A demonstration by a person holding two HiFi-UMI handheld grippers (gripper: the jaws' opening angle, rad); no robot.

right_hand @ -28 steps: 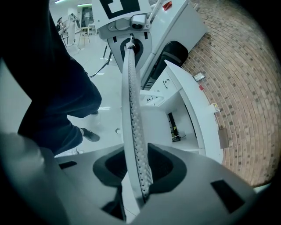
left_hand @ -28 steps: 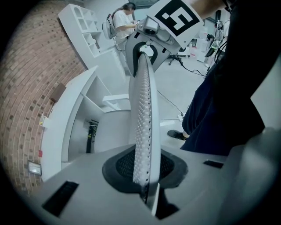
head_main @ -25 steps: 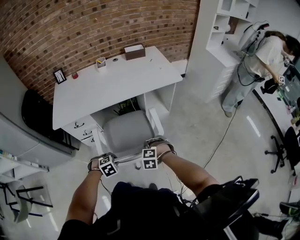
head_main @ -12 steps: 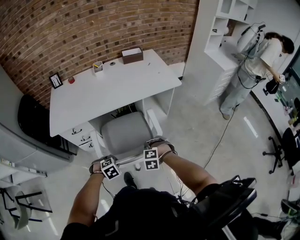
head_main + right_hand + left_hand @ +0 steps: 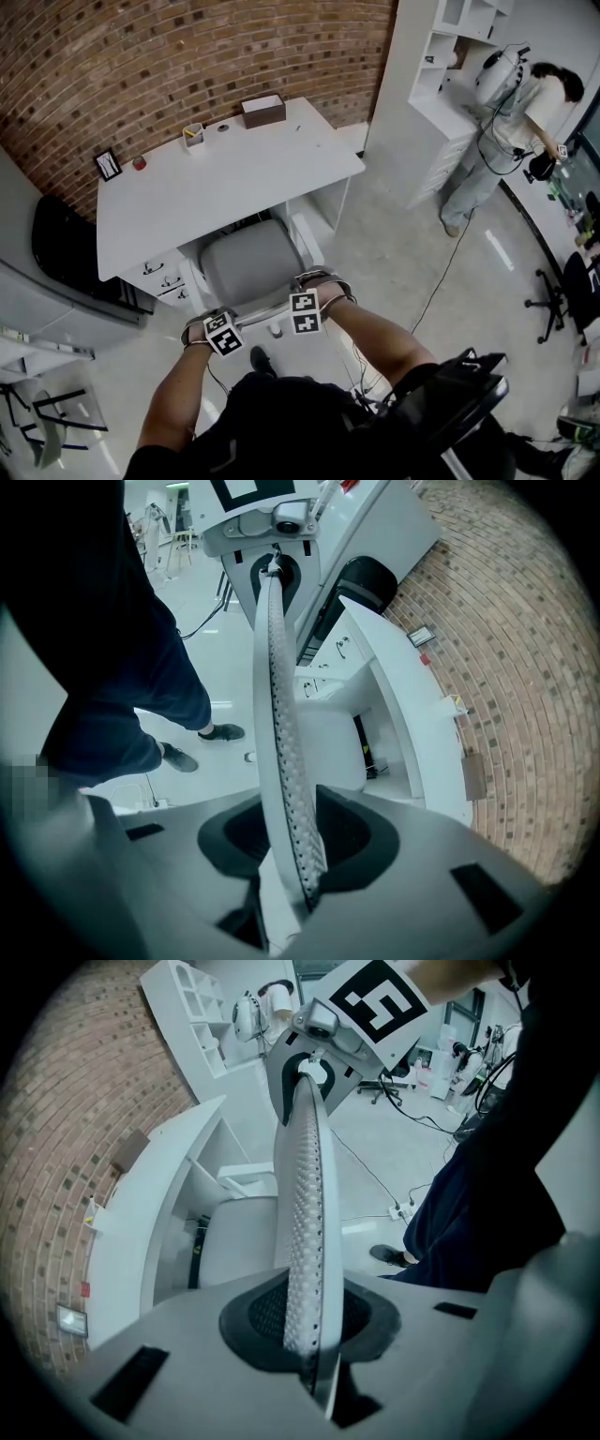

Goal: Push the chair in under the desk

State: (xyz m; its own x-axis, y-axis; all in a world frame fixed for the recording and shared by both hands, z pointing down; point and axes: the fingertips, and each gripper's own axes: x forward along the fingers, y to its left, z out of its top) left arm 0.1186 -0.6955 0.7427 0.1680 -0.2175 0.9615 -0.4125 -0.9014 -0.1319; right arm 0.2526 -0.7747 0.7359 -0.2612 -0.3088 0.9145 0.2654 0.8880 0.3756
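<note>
The chair's grey seat point(image 5: 246, 266) sits partly under the white desk point(image 5: 225, 173), between the desk's side panels. Its thin perforated backrest point(image 5: 304, 1194) stands edge-on between my two grippers. My left gripper point(image 5: 221, 334) is shut on the backrest's left end, and in the left gripper view the mesh edge runs out of the jaws of the left gripper point(image 5: 306, 1321). My right gripper point(image 5: 304, 313) is shut on the right end, where the backrest point(image 5: 277, 696) passes between the jaws of the right gripper point(image 5: 289, 850). The person's foot point(image 5: 259, 358) stands just behind the chair.
A drawer unit point(image 5: 161, 272) stands under the desk's left side. On the desk are a brown box point(image 5: 263, 110), a cup point(image 5: 194, 135) and a small frame point(image 5: 108, 165). White shelving point(image 5: 455, 66) and another person point(image 5: 502, 131) are at the right. A cable point(image 5: 441, 272) crosses the floor.
The chair has slid a little further toward the desk, both grippers staying on its backrest. The person's foot has stepped forward behind the chair.
</note>
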